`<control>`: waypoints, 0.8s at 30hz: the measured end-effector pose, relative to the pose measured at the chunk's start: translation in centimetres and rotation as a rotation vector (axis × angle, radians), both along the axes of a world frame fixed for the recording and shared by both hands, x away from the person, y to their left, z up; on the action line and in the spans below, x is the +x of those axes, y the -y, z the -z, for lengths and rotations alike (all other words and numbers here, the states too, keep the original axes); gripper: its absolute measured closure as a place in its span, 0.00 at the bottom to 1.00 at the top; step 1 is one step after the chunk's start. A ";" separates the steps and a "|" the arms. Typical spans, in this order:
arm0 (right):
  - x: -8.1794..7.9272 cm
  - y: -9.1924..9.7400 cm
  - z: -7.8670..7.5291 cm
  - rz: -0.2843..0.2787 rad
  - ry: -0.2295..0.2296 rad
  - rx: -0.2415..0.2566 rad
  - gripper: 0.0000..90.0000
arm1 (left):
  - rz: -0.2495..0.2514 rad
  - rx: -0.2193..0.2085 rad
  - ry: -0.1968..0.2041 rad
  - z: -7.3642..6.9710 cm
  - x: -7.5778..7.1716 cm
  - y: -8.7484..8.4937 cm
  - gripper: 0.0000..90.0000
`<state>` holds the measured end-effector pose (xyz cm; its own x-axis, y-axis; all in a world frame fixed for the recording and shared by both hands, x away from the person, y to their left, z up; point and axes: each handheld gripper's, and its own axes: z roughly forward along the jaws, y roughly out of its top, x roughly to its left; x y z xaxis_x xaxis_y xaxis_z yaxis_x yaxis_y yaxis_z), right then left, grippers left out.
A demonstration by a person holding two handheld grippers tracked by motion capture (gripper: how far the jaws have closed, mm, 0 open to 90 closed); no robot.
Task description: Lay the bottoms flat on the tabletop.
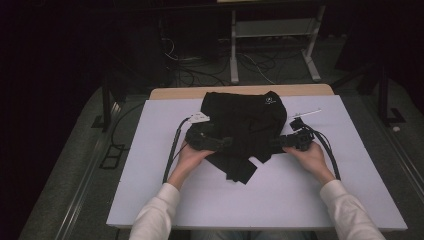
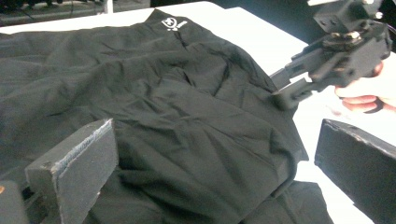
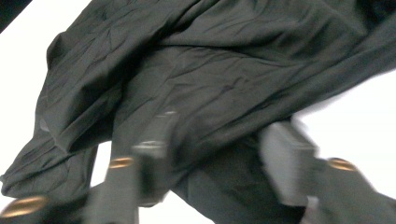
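A crumpled black garment point(image 1: 245, 122) with a small white logo point(image 1: 270, 101) lies on the white table cover point(image 1: 150, 190). My left gripper point(image 1: 226, 142) lies at the garment's left edge. In the left gripper view it point(image 2: 217, 172) is open wide, and the cloth point(image 2: 187, 116) lies between and beyond its jaws. My right gripper point(image 1: 278, 142) is at the garment's right edge. In the right gripper view its blurred jaws point(image 3: 219, 158) stand apart, with a bunched fold of the cloth point(image 3: 224, 93) between them. The left gripper view also shows the right gripper point(image 2: 292, 86) at the cloth's edge.
A white tag point(image 1: 199, 117) lies by the garment's upper left, with a thin white strip point(image 1: 310, 112) and a small black piece point(image 1: 296, 121) at its upper right. Cables point(image 1: 172, 150) trail from both grippers. Beyond the far edge are a desk frame point(image 1: 234, 45) and floor cables.
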<state>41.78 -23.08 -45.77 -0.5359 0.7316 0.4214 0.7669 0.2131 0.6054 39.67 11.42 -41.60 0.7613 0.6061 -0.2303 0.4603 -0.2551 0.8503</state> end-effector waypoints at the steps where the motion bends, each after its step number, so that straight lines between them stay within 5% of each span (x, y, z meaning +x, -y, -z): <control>1: 0.1 -0.1 0.0 -0.009 -0.001 0.002 0.74 | 0.000 0.000 0.000 0.0 0.0 0.0 0.00; 3: 0.1 -0.3 -0.2 -0.016 0.006 0.004 0.83 | 0.008 0.001 -0.001 0.1 -0.1 0.5 0.00; 4: 0.2 -0.5 -0.5 -0.032 0.017 0.004 0.97 | 0.013 0.005 0.001 0.1 -0.1 0.7 0.00; 10: 0.6 0.1 -2.2 -0.030 0.064 0.007 0.98 | 0.031 0.005 0.012 -0.4 0.0 1.8 0.00; 15: 2.4 1.4 -5.2 0.016 0.108 0.066 0.98 | 0.063 0.021 0.011 -1.0 0.1 3.1 0.07; 24: 5.5 1.4 -6.5 0.077 0.078 0.104 0.98 | 0.136 0.062 0.015 -1.5 0.7 6.4 0.16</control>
<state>47.31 -24.52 -39.29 -0.5135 0.7268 0.4561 0.7286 0.0885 0.6792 40.39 5.02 -40.08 0.8402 0.5101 -0.1840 0.4056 -0.3660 0.8376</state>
